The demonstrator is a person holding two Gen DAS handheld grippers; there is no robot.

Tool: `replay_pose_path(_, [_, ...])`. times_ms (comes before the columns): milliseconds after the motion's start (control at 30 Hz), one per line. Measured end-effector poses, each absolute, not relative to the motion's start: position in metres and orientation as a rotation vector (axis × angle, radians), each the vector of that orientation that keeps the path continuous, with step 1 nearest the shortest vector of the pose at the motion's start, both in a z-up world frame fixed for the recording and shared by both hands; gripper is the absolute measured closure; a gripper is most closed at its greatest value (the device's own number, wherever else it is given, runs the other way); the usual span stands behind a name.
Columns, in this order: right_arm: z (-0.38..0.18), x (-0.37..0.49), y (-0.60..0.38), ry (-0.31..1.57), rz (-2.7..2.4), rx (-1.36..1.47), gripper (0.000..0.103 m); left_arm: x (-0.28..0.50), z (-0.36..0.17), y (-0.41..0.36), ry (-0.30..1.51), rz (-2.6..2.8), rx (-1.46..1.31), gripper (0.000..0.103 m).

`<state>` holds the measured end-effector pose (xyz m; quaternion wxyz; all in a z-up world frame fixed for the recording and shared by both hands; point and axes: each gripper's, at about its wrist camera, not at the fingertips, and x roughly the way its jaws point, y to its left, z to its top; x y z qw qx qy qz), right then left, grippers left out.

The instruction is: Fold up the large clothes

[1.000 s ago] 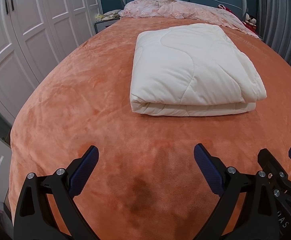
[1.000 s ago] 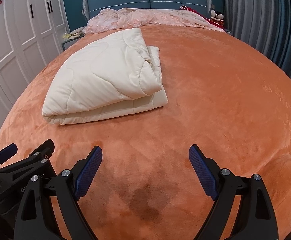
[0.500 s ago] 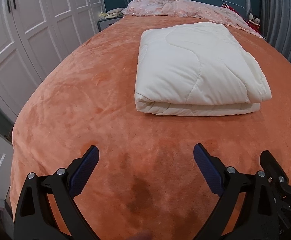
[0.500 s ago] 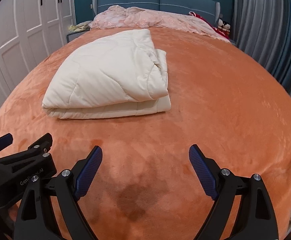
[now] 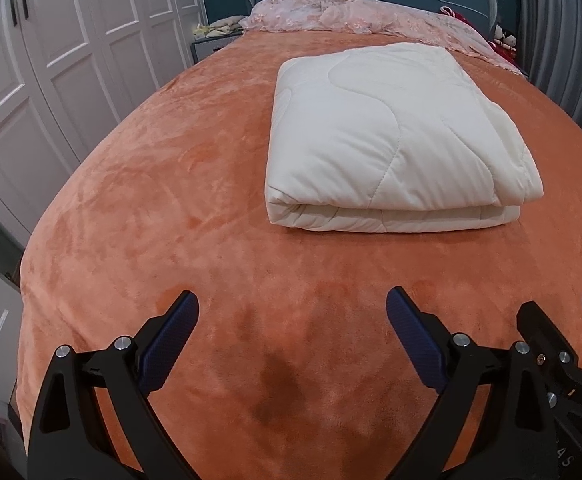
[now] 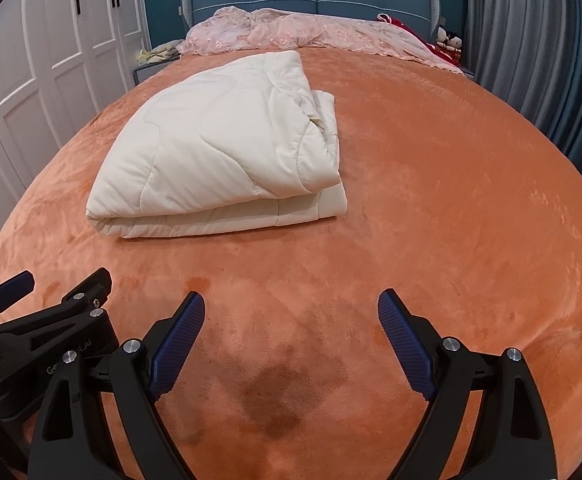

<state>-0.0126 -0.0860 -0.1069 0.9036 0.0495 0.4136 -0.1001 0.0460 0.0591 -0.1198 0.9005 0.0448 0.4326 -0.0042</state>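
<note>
Cream quilt (image 5: 391, 136) is lying folded mid-bed (image 5: 171, 200), unchanged; left gripper (image 5: 291, 332) and right gripper (image 6: 291, 328) are still hovering wide open, empty, near the foot edge.

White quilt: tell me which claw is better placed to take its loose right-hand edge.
Right, probably. The white quilt has its loose layered edge on the side nearer the right claw, which is open. The left claw, also open, faces the quilt's closed fold and near left corner.

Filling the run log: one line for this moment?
left gripper: open, empty | right gripper: open, empty | cream quilt: folded, lying on orange bedspread, untouched
</note>
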Motion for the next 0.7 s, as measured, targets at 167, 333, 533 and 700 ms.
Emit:
replay_pose_path(167, [-0.1063, -0.0111, -0.0841, 0.855, -0.197, 0.090, 0.017, 0.0477, -0.1218, 0.0590, 0.913, -0.006, 0.090, 0.011])
replay_pose_path(333, [-0.1066, -0.0106, -0.0845, 0.856, -0.200, 0.100, 0.017, 0.0470, -0.1213, 0.0578, 0.910, -0.003, 0.094, 0.011])
replay_pose_path(533, [-0.1073, -0.0117, -0.0853, 0.860, -0.207, 0.097, 0.017, 0.0468, -0.1206, 0.0602, 0.907, 0.003, 0.087, 0.011])
replay_pose_path(700, [-0.1079, -0.0114, -0.0839, 0.866, -0.201, 0.089, 0.017, 0.0462, -0.1191, 0.0582, 0.906, -0.001, 0.092, 0.011])
